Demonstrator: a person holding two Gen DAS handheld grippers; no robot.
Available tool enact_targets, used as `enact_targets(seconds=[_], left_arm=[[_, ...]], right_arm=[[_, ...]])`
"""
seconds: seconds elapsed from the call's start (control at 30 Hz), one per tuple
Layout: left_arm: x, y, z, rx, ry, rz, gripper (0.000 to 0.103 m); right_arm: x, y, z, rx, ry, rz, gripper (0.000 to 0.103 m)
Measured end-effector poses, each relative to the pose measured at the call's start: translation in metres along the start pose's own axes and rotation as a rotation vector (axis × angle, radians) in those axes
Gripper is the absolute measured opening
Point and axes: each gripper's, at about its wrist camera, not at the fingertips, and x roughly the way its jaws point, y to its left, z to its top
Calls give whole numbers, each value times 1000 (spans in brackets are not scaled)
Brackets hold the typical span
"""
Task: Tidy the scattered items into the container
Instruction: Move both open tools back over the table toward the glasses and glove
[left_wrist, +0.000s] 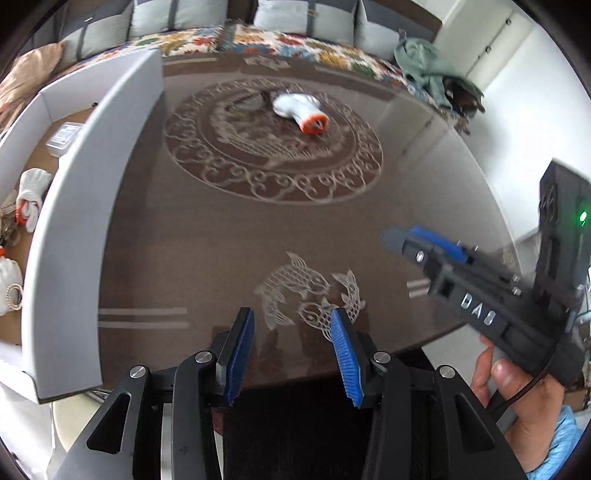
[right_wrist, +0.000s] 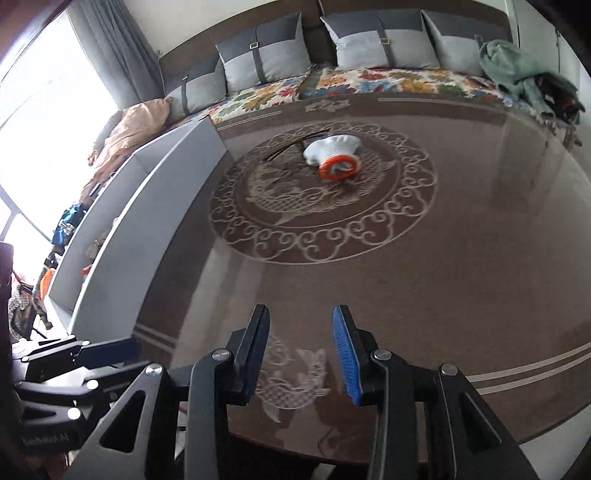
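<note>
A white work glove with an orange cuff (left_wrist: 300, 110) lies on the brown patterned table, far ahead of both grippers; it also shows in the right wrist view (right_wrist: 334, 153). A pair of dark-framed glasses (right_wrist: 295, 144) lies just behind it. A white cardboard box (left_wrist: 85, 177) stands along the table's left side and holds white gloves (left_wrist: 31, 195) and a small clear case (left_wrist: 64, 134). My left gripper (left_wrist: 291, 325) is open and empty over the near table edge. My right gripper (right_wrist: 301, 321) is open and empty; it also shows in the left wrist view (left_wrist: 410, 238).
The glass-topped table (right_wrist: 443, 258) has fish and scroll patterns. A sofa with grey cushions (right_wrist: 266, 59) and a floral cover runs behind it. A green cloth (right_wrist: 517, 70) lies at the far right. A window is at the left.
</note>
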Motion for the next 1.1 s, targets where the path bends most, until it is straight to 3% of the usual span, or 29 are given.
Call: enact_targets(seconds=[0.53,0.8,0.93,1.1], left_arm=[[16,-3,-6,-12,39,43,43],[41,0,19,-36,-38,90,44],[51,1,27,-62,-47,44,44],[57,-3,28,-37,-42,47,44]], right_arm=[[0,-13,-3,-15,-4,-46,37],[6,-14,-6,-24,8,-64,37],[12,-22,-6,-16,32,-75,37],[18,-31,-5,-12,39,-88,37]])
